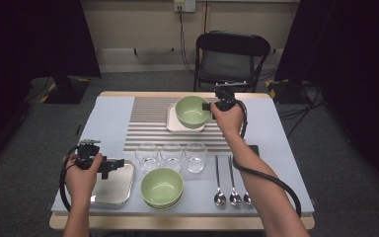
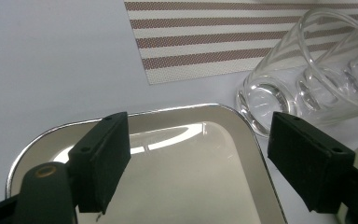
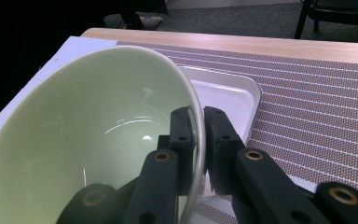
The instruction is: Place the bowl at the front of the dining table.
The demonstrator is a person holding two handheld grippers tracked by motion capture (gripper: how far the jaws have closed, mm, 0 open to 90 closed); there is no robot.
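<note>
My right gripper (image 1: 208,106) is shut on the rim of a green bowl (image 1: 191,110), one jaw inside the wall and one outside. The bowl (image 3: 88,135) is over a white square tray (image 3: 226,95) on the striped mat (image 3: 317,112); whether it rests on the tray I cannot tell. My left gripper (image 1: 112,168) stands open over a shiny metal tray (image 1: 113,190) at the front left, nothing between its fingers (image 2: 100,158). The metal tray (image 2: 186,168) lies below them. A second green bowl (image 1: 162,186) sits at the front middle.
Three clear glasses (image 1: 171,156) stand in a row in front of the striped mat (image 1: 150,123), and they lie to the right of the left jaws (image 2: 303,79). Three spoons (image 1: 232,182) lie at the front right. A chair (image 1: 229,57) stands behind the table.
</note>
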